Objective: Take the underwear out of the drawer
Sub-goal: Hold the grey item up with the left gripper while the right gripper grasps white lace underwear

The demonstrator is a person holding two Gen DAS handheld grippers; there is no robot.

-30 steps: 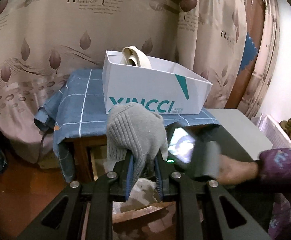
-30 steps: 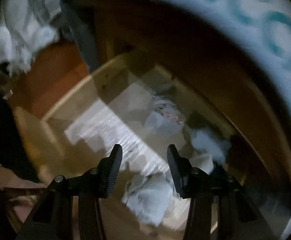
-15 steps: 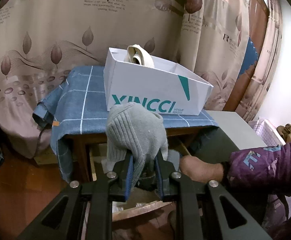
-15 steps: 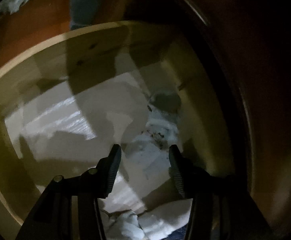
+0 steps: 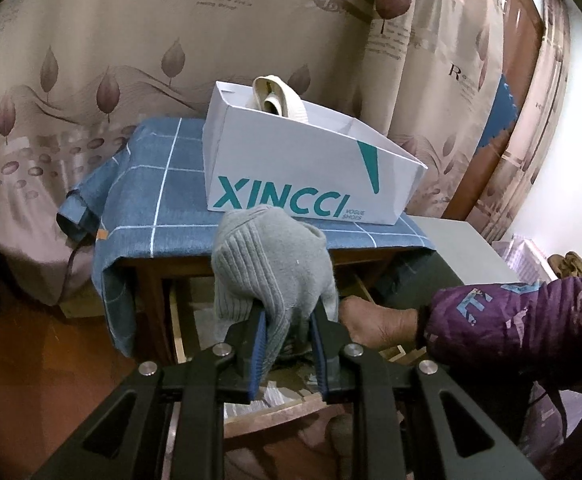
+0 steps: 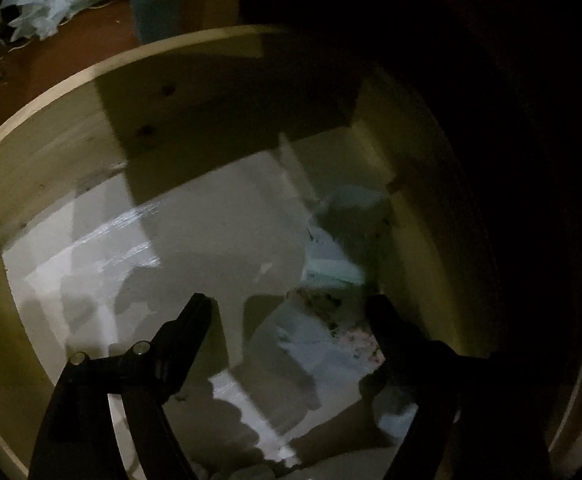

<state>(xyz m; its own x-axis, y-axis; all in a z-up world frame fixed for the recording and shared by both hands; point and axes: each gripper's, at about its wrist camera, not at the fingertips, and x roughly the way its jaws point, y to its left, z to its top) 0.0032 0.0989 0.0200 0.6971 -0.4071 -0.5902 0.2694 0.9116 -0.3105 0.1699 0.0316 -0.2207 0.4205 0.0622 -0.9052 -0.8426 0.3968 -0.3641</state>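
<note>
Left gripper (image 5: 287, 340) is clamped on a grey ribbed knit garment (image 5: 271, 264), held above the open wooden drawer (image 6: 51, 128). Right gripper (image 6: 291, 316) is down inside, jaws opening over pale crumpled underwear (image 6: 323, 344), nothing pinched. Risk: in this gloom it may snag the paper lining.
</note>
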